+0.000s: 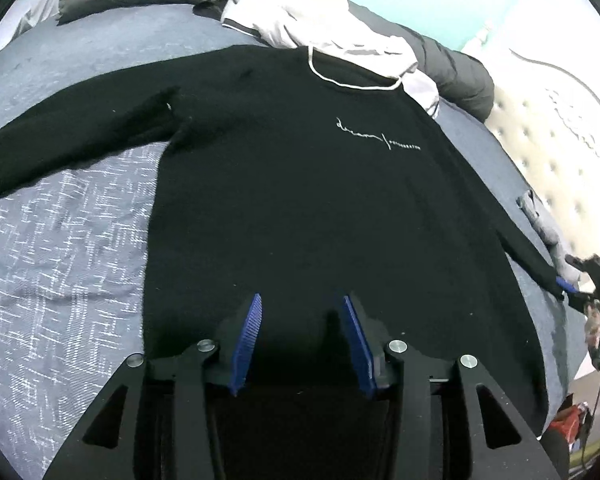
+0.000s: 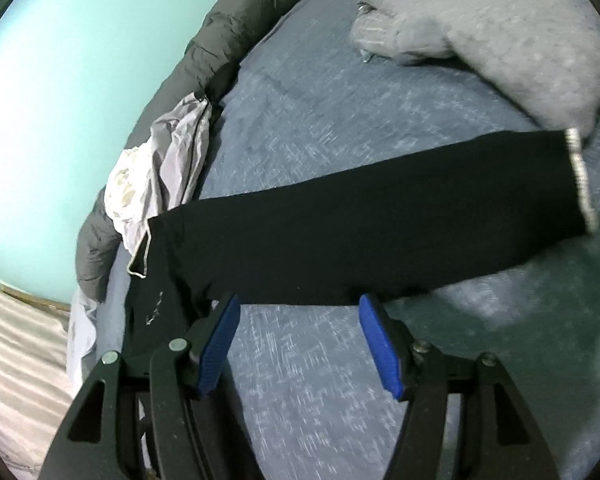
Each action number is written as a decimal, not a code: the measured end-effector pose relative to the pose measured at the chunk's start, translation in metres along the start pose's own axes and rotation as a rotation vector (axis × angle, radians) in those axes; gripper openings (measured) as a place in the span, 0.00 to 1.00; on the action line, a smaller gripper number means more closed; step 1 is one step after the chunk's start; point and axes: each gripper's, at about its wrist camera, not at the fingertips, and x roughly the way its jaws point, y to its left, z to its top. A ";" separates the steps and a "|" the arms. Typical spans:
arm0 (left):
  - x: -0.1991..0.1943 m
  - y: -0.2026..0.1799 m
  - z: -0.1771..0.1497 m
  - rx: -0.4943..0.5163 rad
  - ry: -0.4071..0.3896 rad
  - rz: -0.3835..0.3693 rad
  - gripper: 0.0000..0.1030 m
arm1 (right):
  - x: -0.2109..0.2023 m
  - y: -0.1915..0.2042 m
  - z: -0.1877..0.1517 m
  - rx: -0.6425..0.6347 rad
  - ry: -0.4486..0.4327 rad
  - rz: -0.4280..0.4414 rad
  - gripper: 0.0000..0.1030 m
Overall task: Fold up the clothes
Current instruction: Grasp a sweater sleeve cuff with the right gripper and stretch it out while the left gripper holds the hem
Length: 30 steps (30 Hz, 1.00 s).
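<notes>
- Sweater [image 1: 300, 200], black, lies flat on the bed [image 1: 60, 260], filling the frame's centre.
- Your left gripper [image 1: 300, 300] hovers over its hem, jaws wide and empty.
- Your right gripper [image 2: 298, 300], lower centre, jaws wide, sits beside the sleeve [image 2: 380, 232].

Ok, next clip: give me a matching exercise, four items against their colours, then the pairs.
Items:
1. sweater
2. puffer jacket
3. pillow
4. gripper pads

Colours:
A. light grey
B. blue
C. black with white neck trim
D. dark grey

Pairs: 1-C, 2-D, 3-A, 4-B
</notes>
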 end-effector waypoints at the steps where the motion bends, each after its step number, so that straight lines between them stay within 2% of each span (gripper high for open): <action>1: 0.001 0.000 0.000 0.000 0.004 -0.004 0.45 | 0.000 0.000 0.001 -0.006 -0.013 -0.019 0.61; 4: 0.002 -0.002 0.001 0.015 0.003 0.001 0.45 | -0.015 -0.007 0.007 -0.064 -0.087 -0.124 0.61; 8: 0.005 -0.005 0.005 0.021 0.003 -0.005 0.45 | -0.048 -0.034 0.017 -0.058 -0.194 -0.274 0.61; 12: 0.008 -0.009 0.006 0.030 0.003 -0.004 0.45 | -0.058 -0.065 0.026 -0.006 -0.188 -0.365 0.61; 14: 0.009 -0.010 0.005 0.031 0.007 -0.005 0.46 | -0.054 -0.077 0.029 0.003 -0.167 -0.372 0.61; 18: 0.012 -0.011 0.004 0.036 0.011 0.004 0.46 | -0.041 -0.095 0.034 0.045 -0.145 -0.283 0.61; 22: 0.014 -0.011 0.005 0.032 0.015 0.006 0.46 | -0.029 -0.094 0.039 0.007 -0.131 -0.311 0.60; 25: 0.016 -0.011 0.006 0.035 0.016 0.006 0.46 | -0.030 -0.086 0.037 -0.053 -0.144 -0.370 0.35; 26: 0.016 -0.011 0.006 0.036 0.016 0.006 0.46 | -0.031 -0.080 0.035 -0.082 -0.149 -0.370 0.23; 27: 0.017 -0.011 0.006 0.036 0.016 0.006 0.46 | -0.032 -0.075 0.034 -0.111 -0.154 -0.370 0.17; 30: 0.019 -0.011 0.006 0.038 0.019 0.009 0.46 | -0.040 -0.058 0.033 -0.188 -0.181 -0.367 0.11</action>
